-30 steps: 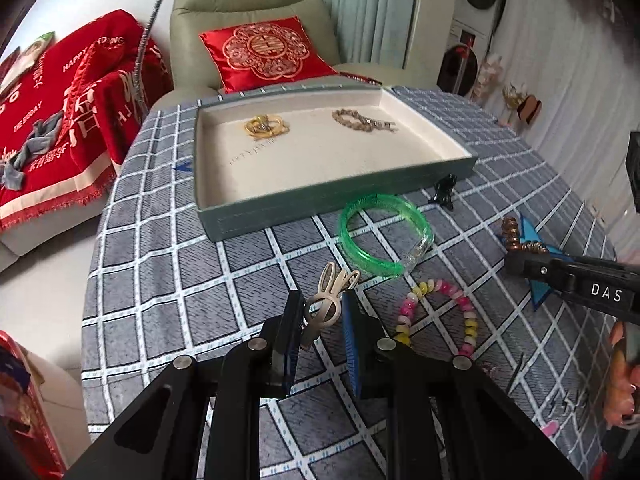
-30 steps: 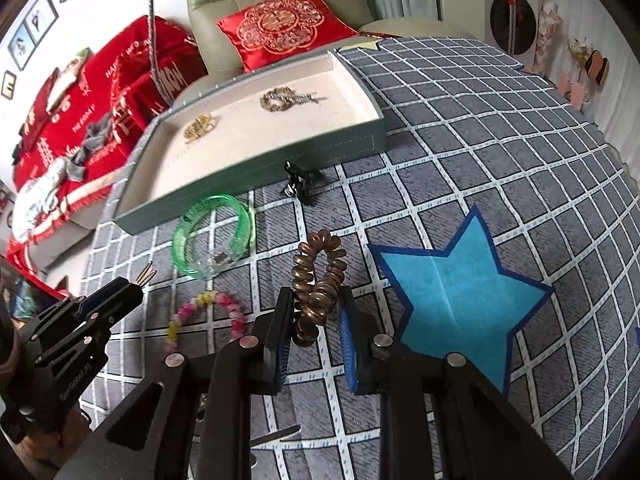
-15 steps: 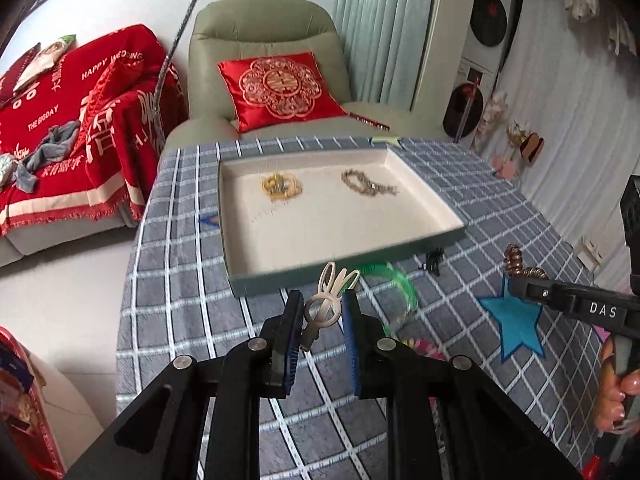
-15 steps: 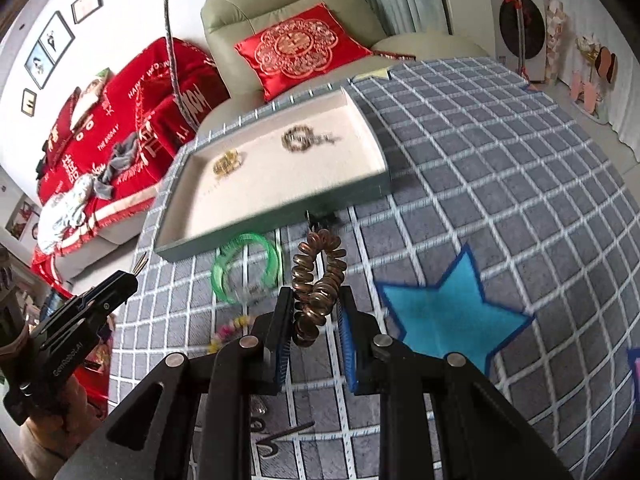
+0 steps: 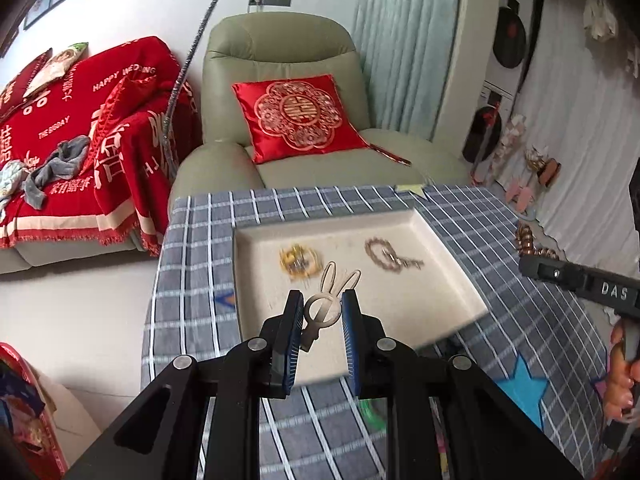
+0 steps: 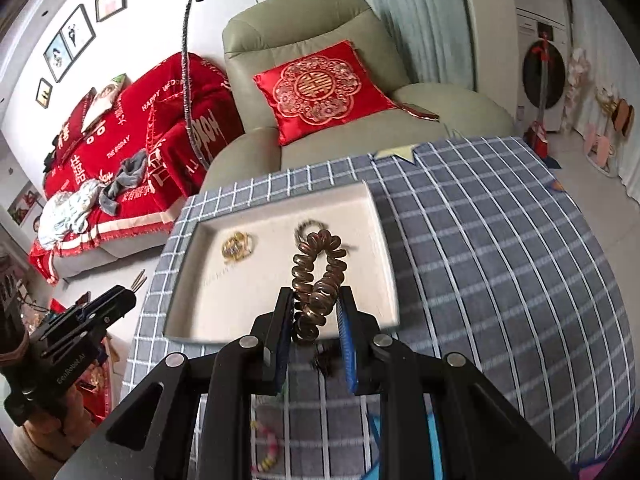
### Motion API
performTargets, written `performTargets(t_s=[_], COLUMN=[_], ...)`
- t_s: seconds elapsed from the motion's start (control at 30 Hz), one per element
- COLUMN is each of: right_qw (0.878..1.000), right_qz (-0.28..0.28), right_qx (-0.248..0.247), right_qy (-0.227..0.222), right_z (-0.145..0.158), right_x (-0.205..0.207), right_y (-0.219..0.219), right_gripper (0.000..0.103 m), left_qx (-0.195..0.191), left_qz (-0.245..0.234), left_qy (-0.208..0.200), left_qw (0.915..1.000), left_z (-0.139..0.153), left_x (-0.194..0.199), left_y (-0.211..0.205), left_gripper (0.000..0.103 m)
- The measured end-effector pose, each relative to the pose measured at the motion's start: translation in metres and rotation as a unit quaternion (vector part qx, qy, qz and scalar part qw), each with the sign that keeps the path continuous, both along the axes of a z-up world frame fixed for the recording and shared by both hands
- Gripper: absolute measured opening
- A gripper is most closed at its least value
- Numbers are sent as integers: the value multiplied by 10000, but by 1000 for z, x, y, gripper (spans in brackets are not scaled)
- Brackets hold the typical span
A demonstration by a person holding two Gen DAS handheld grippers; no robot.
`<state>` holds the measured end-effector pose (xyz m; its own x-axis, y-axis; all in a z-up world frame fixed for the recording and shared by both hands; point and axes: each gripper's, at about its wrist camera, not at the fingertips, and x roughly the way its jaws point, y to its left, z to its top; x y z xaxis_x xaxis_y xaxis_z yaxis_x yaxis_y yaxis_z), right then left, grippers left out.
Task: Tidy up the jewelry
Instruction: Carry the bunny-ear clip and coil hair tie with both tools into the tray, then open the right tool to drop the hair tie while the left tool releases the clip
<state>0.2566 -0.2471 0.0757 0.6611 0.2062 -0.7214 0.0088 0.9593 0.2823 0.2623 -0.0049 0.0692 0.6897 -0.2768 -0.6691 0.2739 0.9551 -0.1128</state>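
Observation:
My left gripper (image 5: 319,312) is shut on a beige rabbit-ear hair clip (image 5: 326,302) and holds it above the near part of the cream jewelry tray (image 5: 448,276). My right gripper (image 6: 314,308) is shut on a brown spiral hair tie (image 6: 318,280), also raised over the tray (image 6: 380,248). In the tray lie a gold piece (image 5: 298,260) and a brown bead bracelet (image 5: 386,256). The gold piece (image 6: 236,246) also shows in the right wrist view. The right gripper shows at the right edge of the left wrist view (image 5: 532,256).
The table has a grey checked cloth (image 6: 500,240) with a blue star (image 5: 524,392). A green bangle (image 5: 372,414), a coloured bead bracelet (image 6: 268,448) and a small black clip (image 6: 326,360) lie near, partly hidden. A green armchair (image 5: 280,80) stands behind.
Both grippers have risen from the table and moved forward over the tray, each carrying its item. The bangle and bead bracelet have dropped below the fingers in view.

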Motion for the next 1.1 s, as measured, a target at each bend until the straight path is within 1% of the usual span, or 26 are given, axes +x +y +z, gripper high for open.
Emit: performTargets(t_s=[0.13, 0.27, 0.4, 0.5, 0.63, 0.77, 0.97, 1.1], right_qw=[9999, 9994, 9990, 9986, 9976, 9969, 9958, 9955], right_qz=[97, 202, 268, 278, 324, 325, 303, 254], right_qx=[-103, -258, -331, -361, -426, -458, -439, -440], right_qy=[24, 70, 157, 258, 436, 558, 738, 800], right_z=[-2, -10, -26, -41, -67, -87, -109, -119], right_x=[27, 58, 84, 97, 110, 118, 123, 122], right_y=[8, 16, 22, 25, 29, 31, 31, 31], right_gripper=[24, 24, 24, 24, 23, 23, 24, 24], left_qx=[27, 86, 165, 239, 355, 444, 657, 752], left_qz=[180, 298, 340, 385, 382, 355, 397, 355], left_qy=[0, 59, 216, 483, 784, 932, 973, 1089], left_qw=[9998, 9995, 9991, 9978, 9956, 9940, 9923, 9906], left_z=[3, -2, -20, -45, -75, -92, -102, -111], left_x=[30, 59, 83, 98, 108, 111, 112, 113], left_y=[-5, -11, -19, -24, -29, -33, -39, -41], left_gripper=[35, 35, 35, 35, 35, 35, 35, 35])
